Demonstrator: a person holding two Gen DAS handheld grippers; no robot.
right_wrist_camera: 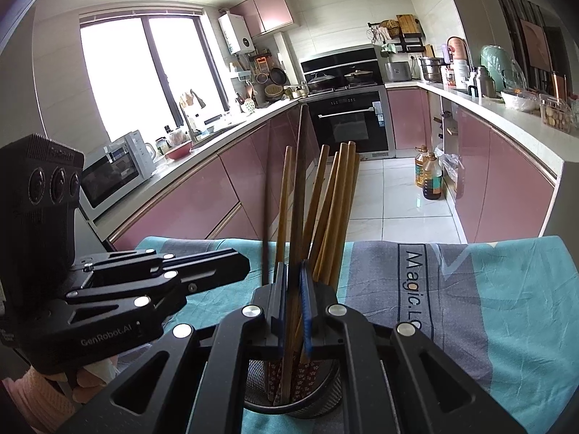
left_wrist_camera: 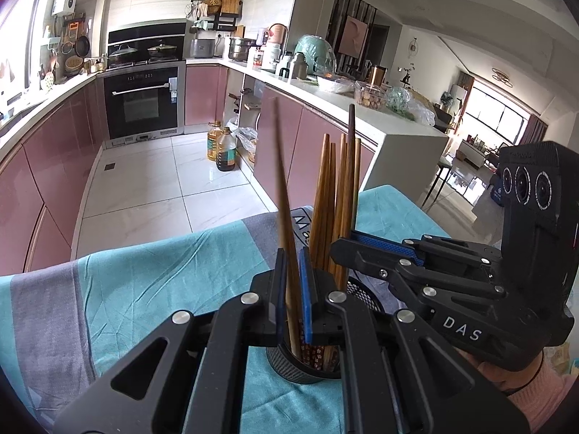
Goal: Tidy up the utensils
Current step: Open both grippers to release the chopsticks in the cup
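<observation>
Chopsticks (left_wrist_camera: 334, 195) stood in a mesh holder (right_wrist_camera: 293, 403); both grippers' jaws (left (left_wrist_camera: 289, 289), right (right_wrist_camera: 292, 300)) each pinched one.

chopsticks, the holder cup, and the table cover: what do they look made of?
Chopsticks: likely wood or bamboo, matte brown with faint grain; one darker stick may be stained or lacquered.
Holder cup: looks like black metal mesh, with a perforated wall and solid rim.
Table cover: woven fabric, teal and grey, creased, with printed lettering.

Brown wooden chopsticks (left_wrist_camera: 327, 195) stand in a black mesh holder (right_wrist_camera: 318, 398). The cloth (left_wrist_camera: 163, 275) is teal with grey stripes. Cabinets (right_wrist_camera: 506, 181) are pink.
</observation>
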